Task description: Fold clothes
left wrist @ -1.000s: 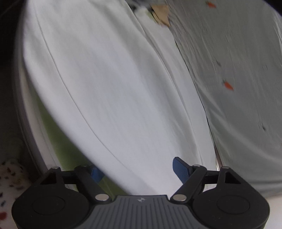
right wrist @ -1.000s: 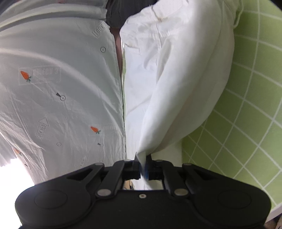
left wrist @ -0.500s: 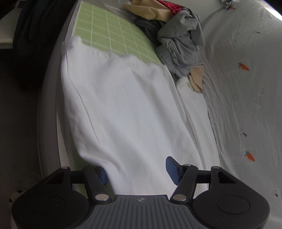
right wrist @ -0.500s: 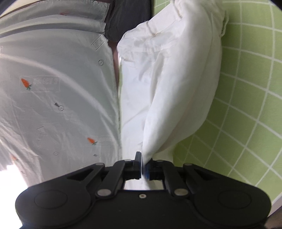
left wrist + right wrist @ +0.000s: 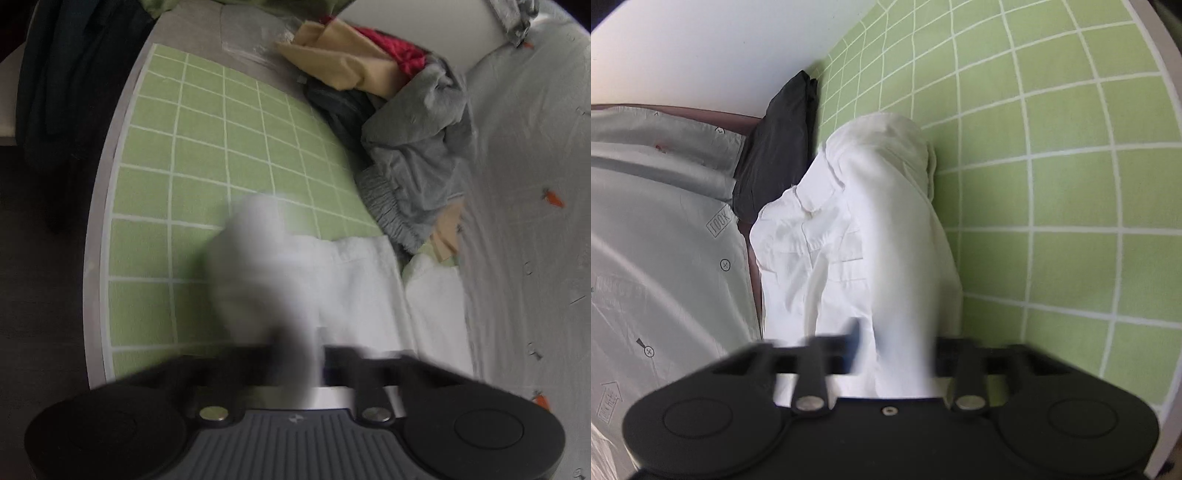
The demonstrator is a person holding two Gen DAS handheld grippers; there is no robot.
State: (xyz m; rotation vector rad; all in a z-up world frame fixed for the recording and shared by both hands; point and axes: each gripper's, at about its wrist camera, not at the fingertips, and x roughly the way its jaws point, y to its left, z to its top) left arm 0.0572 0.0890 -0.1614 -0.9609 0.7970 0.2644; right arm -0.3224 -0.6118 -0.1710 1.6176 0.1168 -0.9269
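White trousers (image 5: 871, 236) lie partly folded on the green mat (image 5: 1071, 184); the right gripper (image 5: 892, 354) has its jaws spread, the left gripper (image 5: 295, 365) seemingly pinches cloth; unfolded pile (image 5: 406, 140) waits beyond.

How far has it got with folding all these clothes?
Early days. A black garment looks folded at the edge of the green checked mat. In hand: the white trousers, draped on the mat, with cloth running between the fingers of the open right gripper and the blurred left gripper. Left: finishing them, then the crumpled pile of grey, beige and red clothes.
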